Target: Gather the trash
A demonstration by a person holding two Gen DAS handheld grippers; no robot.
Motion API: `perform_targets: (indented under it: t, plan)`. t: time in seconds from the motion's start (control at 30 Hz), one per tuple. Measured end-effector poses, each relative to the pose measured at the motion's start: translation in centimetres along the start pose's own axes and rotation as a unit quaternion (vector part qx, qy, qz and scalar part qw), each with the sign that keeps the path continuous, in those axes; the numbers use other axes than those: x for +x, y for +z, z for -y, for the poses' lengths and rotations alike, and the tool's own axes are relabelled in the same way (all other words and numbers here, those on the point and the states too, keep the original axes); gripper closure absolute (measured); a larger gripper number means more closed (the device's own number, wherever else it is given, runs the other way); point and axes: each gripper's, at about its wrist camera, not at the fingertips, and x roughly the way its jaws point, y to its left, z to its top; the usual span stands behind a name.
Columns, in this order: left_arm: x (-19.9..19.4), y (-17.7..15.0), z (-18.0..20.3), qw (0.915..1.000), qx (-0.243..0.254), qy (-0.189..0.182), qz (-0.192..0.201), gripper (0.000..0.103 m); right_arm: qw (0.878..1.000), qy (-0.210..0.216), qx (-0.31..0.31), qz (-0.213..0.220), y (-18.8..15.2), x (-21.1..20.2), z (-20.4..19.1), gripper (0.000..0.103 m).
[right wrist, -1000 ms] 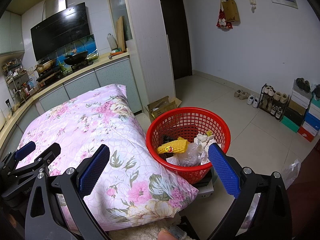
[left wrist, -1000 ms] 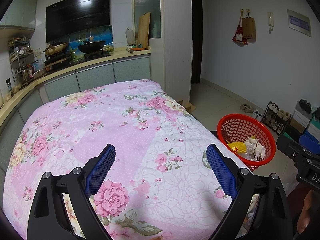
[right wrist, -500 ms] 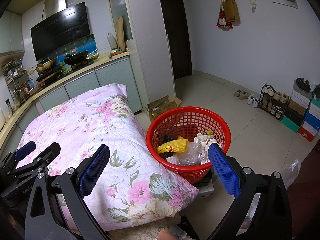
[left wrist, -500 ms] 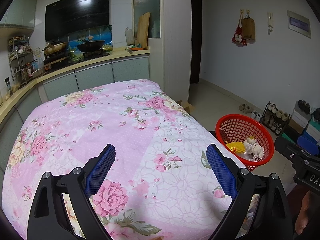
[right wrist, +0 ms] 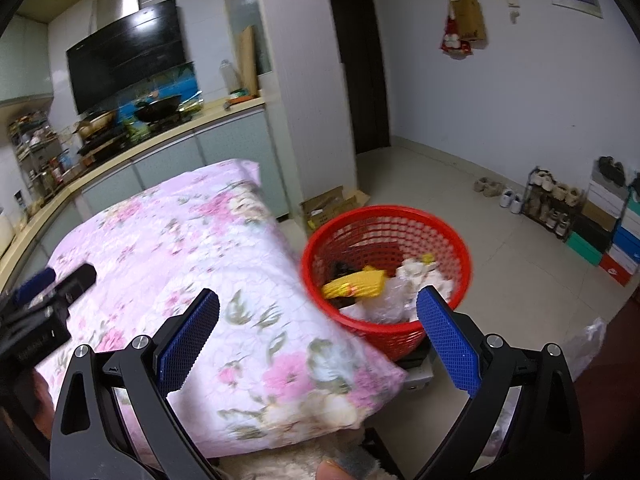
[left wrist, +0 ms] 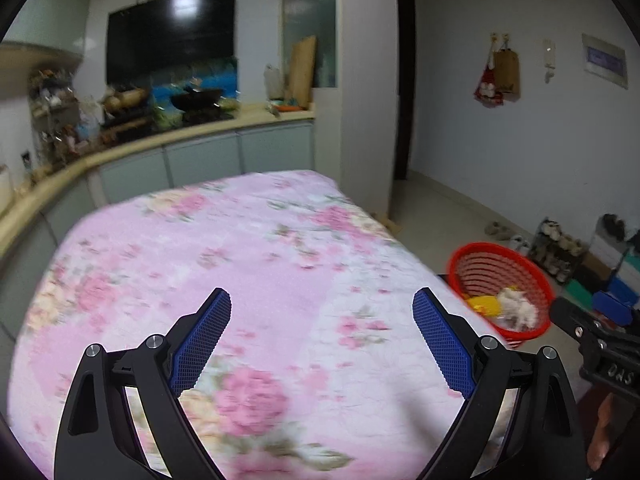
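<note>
Two grippers, left gripper [left wrist: 322, 338] & right gripper [right wrist: 318, 338], jaws wide open, empty. Trash [right wrist: 384, 286] in red basket [right wrist: 436, 220], centre-right of frame, beside floral quilt [right wrist: 192, 248]. Prob. light, crushable, slippery film; best pinched at crumpled folds.

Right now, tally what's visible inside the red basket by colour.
Yellow: 2, the corn-like item and a small scrap
White or clear: 1 crumpled clump
Black: 1 item
Total: 4 visible in the red basket; anything underneath is hidden.
</note>
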Motion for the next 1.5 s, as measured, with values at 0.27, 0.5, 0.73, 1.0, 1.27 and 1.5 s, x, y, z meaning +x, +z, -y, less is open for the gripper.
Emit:
perform_targets:
  t: [0.27,0.5,0.73,1.0,1.27,1.5]
  plan:
    - [-1.6,-1.3,-6.6,0.9954,-0.045,0.085,0.002,0.014,0.989,0.095,-0.107,-0.034,-7.3,2.2,-8.1,0.007]
    - [-0.8,-2.5,-11.2,0.9882,-0.106,0.109,-0.016,0.014,0.979,0.112,-0.16,0.055,-14.4,2.3,-13.1,0.007]
    - [2.6,-4.1,-10.1,0.989,-0.112,0.084,-0.048,0.014,0.972,0.134,-0.172,0.089,-15.9,1.4,-13.5,0.007]
    - [4.3,-5.0,-9.1,0.991,-0.088,0.076,-0.066,0.014,0.967,0.157,-0.164,0.112,-14.9,1.8,-12.4,0.007]
    - [3.3,-4.7,-12.4,0.9845,-0.134,0.103,-0.048,0.014,0.969,0.156,-0.159,0.109,-14.3,2.4,-12.6,0.007]
    - [4.1,-5.1,-11.5,0.9862,-0.112,0.096,-0.075,0.014,0.969,0.157,-0.159,0.109,-14.1,2.6,-12.7,0.007]
